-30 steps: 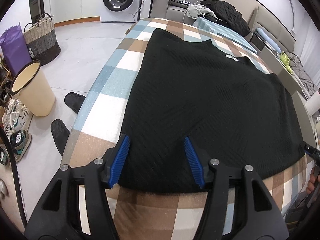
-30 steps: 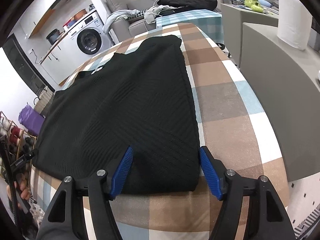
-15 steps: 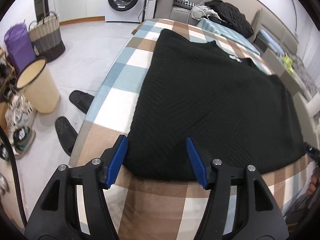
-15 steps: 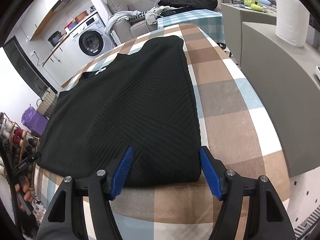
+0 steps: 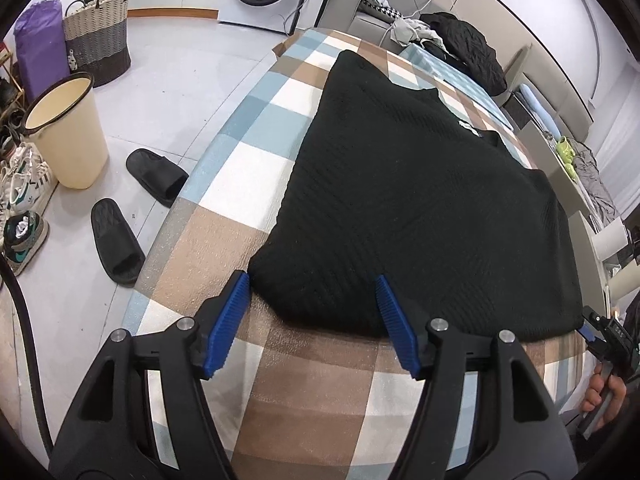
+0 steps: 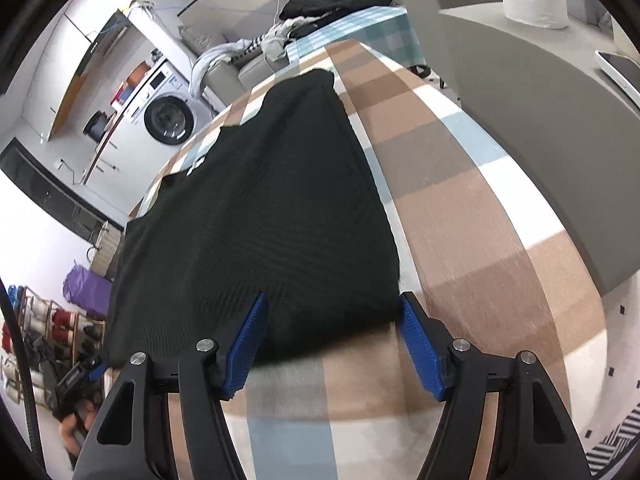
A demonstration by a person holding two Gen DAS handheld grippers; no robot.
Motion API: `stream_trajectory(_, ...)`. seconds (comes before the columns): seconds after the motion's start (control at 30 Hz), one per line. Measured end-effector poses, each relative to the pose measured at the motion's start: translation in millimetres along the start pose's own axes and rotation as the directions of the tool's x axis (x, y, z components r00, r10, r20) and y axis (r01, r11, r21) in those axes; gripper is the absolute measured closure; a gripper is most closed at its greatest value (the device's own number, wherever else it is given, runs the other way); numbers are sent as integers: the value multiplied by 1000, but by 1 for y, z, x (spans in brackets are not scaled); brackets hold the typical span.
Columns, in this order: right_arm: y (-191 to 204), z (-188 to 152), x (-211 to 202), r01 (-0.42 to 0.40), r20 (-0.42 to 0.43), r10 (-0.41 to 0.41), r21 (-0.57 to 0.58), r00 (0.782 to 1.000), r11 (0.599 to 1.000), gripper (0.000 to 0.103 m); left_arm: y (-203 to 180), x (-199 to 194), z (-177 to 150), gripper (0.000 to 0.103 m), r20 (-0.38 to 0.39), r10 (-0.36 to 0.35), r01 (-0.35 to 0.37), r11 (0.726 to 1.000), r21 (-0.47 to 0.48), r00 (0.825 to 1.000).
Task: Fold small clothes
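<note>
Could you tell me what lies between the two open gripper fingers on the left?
In the left wrist view, the left gripper brackets the near corner of the black sweater, lying on the checkered table cover.

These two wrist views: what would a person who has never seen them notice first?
First, the large black knit garment spread flat over the checked brown, blue and white table cover. Next, the open blue-padded left gripper and right gripper, each at a near corner of its hem. On the floor to the left lie two black slippers beside a cream bin.

Sweater lies flat on the tabletop; my left tongs and right tongs sit at its near corners.
</note>
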State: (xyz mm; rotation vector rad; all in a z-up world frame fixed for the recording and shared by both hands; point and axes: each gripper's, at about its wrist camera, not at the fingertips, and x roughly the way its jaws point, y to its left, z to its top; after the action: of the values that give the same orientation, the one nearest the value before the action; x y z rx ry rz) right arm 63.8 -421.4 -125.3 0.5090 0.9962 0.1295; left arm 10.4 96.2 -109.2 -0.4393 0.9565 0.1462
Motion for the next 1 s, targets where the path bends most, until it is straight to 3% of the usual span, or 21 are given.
stream_trajectory(0.1, 7, 3, 5, 76, 32, -76, -15, 997, 997, 74, -2, 2, 2, 41, 0, 2, -2, 1000, 3, 1000)
stream_trajectory(0.23, 9, -3, -2, 117, 70, -112, -65, 991, 991, 90, -2, 4, 6, 41, -7, 2, -2, 1000, 1, 1000)
stream_trajectory(0.37, 0, -11, -13, 127, 52, -124, -53, 991, 991, 90, -1, 6, 9, 41, -14, 2, -2, 1000, -2, 1000)
stream_trajectory(0.6, 2, -8, -17, 133, 52, -131, -35, 990, 991, 76, -8, 13, 13, 41, 3, -2, 2, 1000, 22, 1000)
stream_trajectory(0.63, 4, -8, -18, 138, 51, -135, -42, 989, 990, 75, -11, 15, 15, 48, 8, 12, -13, 999, 31, 1000)
stream_trajectory(0.67, 5, -8, -18, 144, 53, -141, -45, 989, 989, 75, -13, 16, 15, 60, 9, 14, -15, 999, 40, 1000)
stream_trajectory(0.73, 7, -8, -19, 149, 55, -146, -50, 988, 988, 73, -20, 20, 15, 79, 0, -21, 21, 998, 68, 1000)
stream_trajectory(0.83, 5, -7, -19, 119, 55, -116, -53, 992, 991, 61, -31, 19, 13, 83, 19, 9, -12, 990, 141, 1000)
stream_trajectory(1.0, 0, -1, -24, 132, 64, -129, -49, 990, 990, 59, -19, 11, 13, 84, 14, -27, 25, 992, 127, 1000)
